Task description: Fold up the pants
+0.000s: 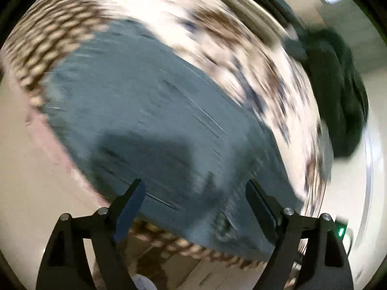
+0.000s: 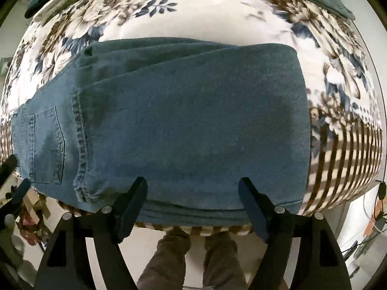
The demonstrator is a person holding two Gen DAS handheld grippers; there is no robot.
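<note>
— What covers the table?

— A white tablecloth printed with blue and brown flowers [image 2: 101,21], with a brown-and-white striped border [image 2: 348,159] along its edge.

— And around that cloth?

— Below its near edge, a pale, smooth floor [image 2: 266,256]. Past its right border, a white wall [image 2: 362,217] with cables [image 2: 377,207]. At its far left corner lies a dark green cloth [image 2: 38,2]; in the blurred left view, a dark heap [image 1: 338,91] sits by its far edge.

Folded jeans [image 2: 183,125] lie on the tablecloth [image 2: 208,17] before my right gripper [image 2: 192,183], pocket end [image 2: 47,142] to the left, my legs [image 2: 193,258] below the table edge.
</note>
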